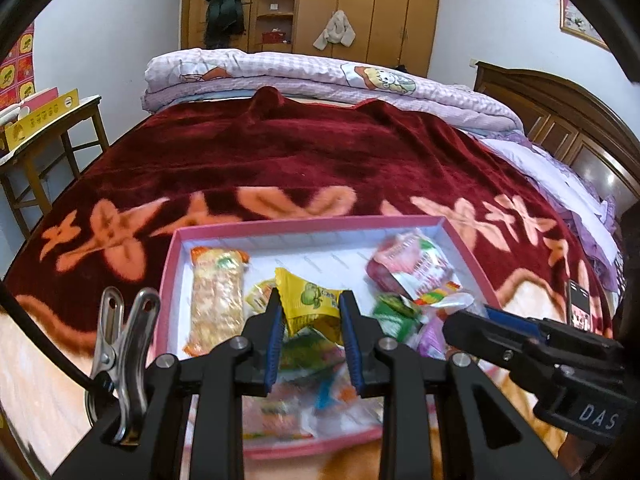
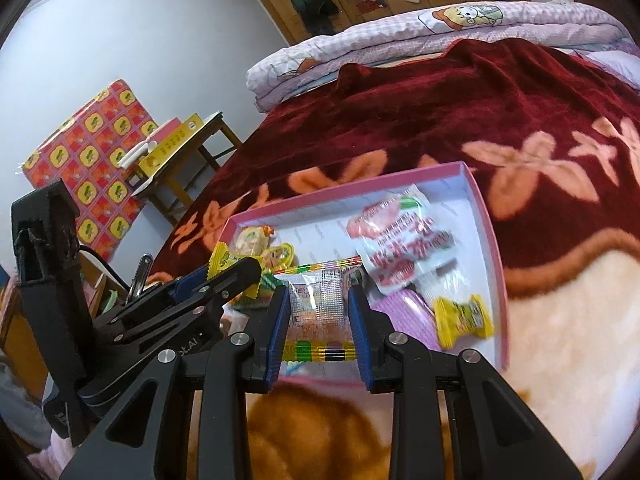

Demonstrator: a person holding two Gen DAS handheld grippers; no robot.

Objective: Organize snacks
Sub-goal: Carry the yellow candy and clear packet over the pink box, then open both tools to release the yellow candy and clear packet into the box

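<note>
Nearest, left gripper: pinching a yellow packet above the pink tray. Right gripper: pinching a clear packet with striped ends, over the tray's near part. Tray, on the bed's red blanket: holds a long orange wafer pack, red-white pouches, a small yellow sweet, green wrappers. Beyond: folded lilac quilt, then wardrobe.
</note>
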